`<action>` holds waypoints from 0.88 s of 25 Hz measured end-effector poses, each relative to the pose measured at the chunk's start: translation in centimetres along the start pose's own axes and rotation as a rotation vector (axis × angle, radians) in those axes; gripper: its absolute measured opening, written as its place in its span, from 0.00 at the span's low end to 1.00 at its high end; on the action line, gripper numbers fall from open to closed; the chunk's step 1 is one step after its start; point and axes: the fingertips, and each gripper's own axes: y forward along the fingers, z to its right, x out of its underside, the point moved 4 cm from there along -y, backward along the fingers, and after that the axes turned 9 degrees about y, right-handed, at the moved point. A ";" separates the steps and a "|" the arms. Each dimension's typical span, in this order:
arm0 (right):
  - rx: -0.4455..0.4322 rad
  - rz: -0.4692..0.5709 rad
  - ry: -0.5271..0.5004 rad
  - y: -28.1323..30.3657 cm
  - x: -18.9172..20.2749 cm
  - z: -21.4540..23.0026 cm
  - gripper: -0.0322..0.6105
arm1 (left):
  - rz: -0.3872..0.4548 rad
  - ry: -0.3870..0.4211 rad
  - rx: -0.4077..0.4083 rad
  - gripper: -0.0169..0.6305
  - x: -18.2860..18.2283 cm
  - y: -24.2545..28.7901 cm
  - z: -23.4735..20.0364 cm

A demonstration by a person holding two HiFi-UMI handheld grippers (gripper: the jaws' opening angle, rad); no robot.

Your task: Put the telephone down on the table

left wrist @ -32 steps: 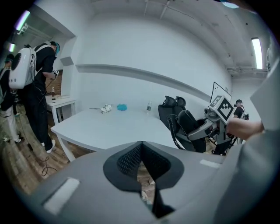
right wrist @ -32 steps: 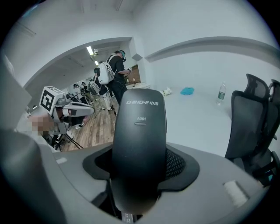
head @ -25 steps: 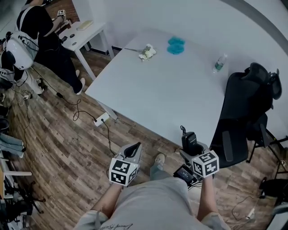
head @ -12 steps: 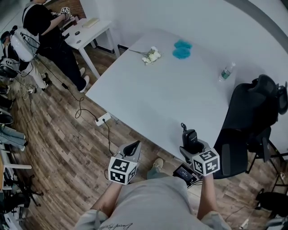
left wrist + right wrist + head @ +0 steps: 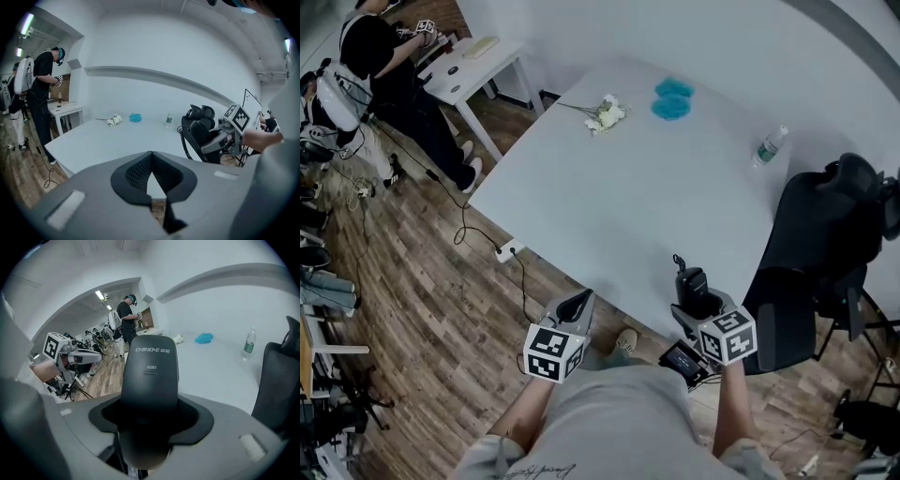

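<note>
The fingers [image 5: 132, 174] of your left gripper [image 5: 577, 304] are closed. In the left gripper view the pads meet at their tips and nothing sits between them. In the head view this gripper is at 7 o'clock, over the wooden floor [image 5: 422, 309], just short of the near edge of the white table [image 5: 656, 197].

The fingers [image 5: 198, 417] of your right gripper [image 5: 697, 306] clamp the black telephone handset [image 5: 150, 380]. Both pads press on its lower body, and the upper end stands out past the jaws. In the head view the handset [image 5: 691, 285] is at 5 o'clock, seen against the near edge of the table. It is carried in the gripper, not lying on the tabletop. A coiled cord [image 5: 187, 140] hangs beside it in the left gripper view.

Reference items in the head view, left to right:
- A person in dark clothing [image 5: 370, 52] at 10 o'clock, standing at a small white side table [image 5: 483, 70].
- A bunch of white flowers [image 5: 606, 113] at 12 o'clock, lying on the far part of the table.
- A blue item [image 5: 671, 97] at 12 o'clock, just right of the flowers; you cannot tell what it is.
- A clear bottle [image 5: 769, 145] at 1 o'clock, upright near the right edge of the table.
- A black office chair [image 5: 820, 244] at 3 o'clock, beside the table and near your right gripper.
</note>
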 end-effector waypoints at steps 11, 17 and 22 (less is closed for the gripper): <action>0.041 -0.010 0.050 0.3 -1.1 0.8 0.49 | -0.025 0.024 0.048 0.05 -1.0 1.9 -1.8; 0.086 -0.009 0.097 0.5 -1.5 1.7 0.49 | -0.027 0.057 0.095 0.05 -2.1 4.0 -3.0; 0.115 -0.026 0.127 1.5 -1.9 3.2 0.49 | -0.037 0.064 0.118 0.05 -2.7 5.7 -4.3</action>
